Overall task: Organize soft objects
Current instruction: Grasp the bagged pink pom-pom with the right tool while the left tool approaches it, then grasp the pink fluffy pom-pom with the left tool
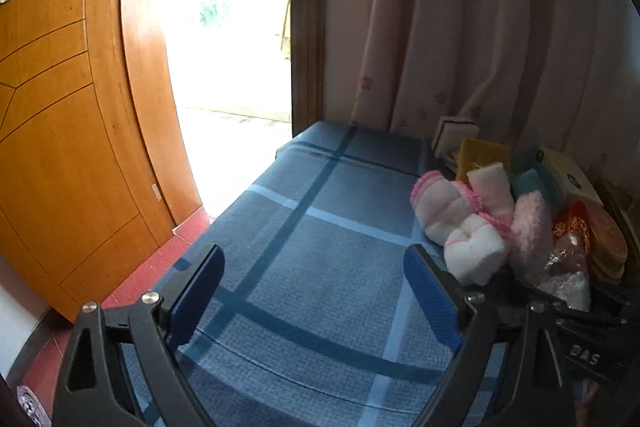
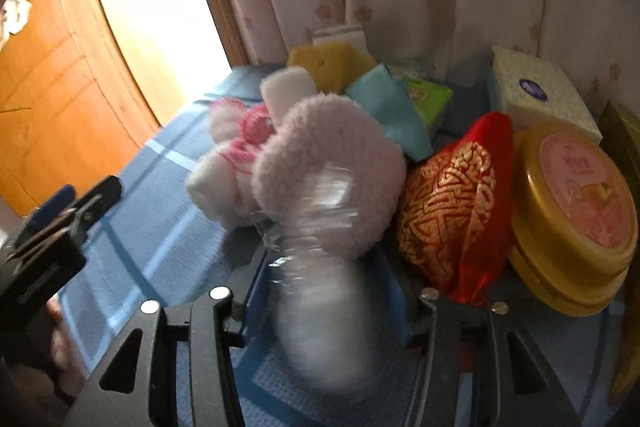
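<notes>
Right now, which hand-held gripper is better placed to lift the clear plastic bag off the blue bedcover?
Right. The right hand-held gripper already has the clear plastic bag between its fingers; the left hand-held gripper stands open over bare blue bedcover.

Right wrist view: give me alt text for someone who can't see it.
The right hand-held gripper is closed around a blurred clear plastic bag of white fluff on a blue checked bedspread. Behind it lie a fluffy pink ring, a red and gold pouch and a round yellow tin.
</notes>
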The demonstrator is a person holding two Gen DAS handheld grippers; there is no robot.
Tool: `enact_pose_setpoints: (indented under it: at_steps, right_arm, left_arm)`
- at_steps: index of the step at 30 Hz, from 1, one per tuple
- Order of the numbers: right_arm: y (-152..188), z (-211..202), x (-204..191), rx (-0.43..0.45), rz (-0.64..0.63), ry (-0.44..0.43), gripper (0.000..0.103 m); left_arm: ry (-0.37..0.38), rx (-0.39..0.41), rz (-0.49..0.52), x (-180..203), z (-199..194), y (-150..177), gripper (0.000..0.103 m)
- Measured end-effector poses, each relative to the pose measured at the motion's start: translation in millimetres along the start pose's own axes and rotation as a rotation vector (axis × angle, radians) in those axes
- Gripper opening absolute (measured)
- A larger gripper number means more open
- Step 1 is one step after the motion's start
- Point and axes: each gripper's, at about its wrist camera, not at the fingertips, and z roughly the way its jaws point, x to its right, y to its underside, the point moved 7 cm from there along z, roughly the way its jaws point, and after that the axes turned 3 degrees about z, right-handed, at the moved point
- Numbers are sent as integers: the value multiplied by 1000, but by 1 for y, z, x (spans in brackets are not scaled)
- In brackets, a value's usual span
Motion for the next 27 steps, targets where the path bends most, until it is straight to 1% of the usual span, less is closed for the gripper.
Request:
enact_pose_setpoints:
  at_steps: [1, 2, 8, 10, 14, 16, 17, 19, 20, 21, 22, 24, 27]
  right_arm:
    - [1, -3, -2, 1, -15, -11, 32]
    - [4, -6, -4, 4, -31, -15, 29]
    - [17, -46, -7, 84, -48, -131, 29]
    - [24, -59, -4, 88, -38, -154, 29]
    - [38, -70, 6, 58, -18, -181, 29]
    - [40, -80, 14, 86, -8, -167, 29]
    - [39, -80, 16, 106, 0, -157, 29]
    - [34, -98, 30, 170, 29, -129, 29]
    - [33, -106, 35, 201, 36, -105, 29]
    - [32, -119, 42, 249, 36, -55, 29]
    - [29, -127, 49, 285, 31, -9, 29]
    - [28, -137, 58, 321, 36, 34, 29]
    - [30, -153, 78, 352, 89, 42, 29]
  left_arm:
    - [2, 1, -6, -1, 0, -1, 92]
    - [5, 0, -12, -2, 1, -1, 92]
    - [41, -13, -8, 11, 2, -1, 92]
    - [56, -8, -1, 17, 0, -1, 92]
    - [78, 1, 24, 28, -5, -3, 92]
    - [88, 10, 34, 33, -8, -4, 92]
    - [107, 15, 39, 38, -10, -5, 92]
    - [163, 20, 54, 50, -14, -6, 92]
    - [192, 20, 68, 59, -16, -6, 92]
    - [220, 21, 89, 70, -17, -8, 92]
    - [252, 21, 115, 82, -17, -10, 90]
    - [280, 8, 161, 101, -14, -13, 83]
    - [321, 11, 233, 129, -11, -21, 76]
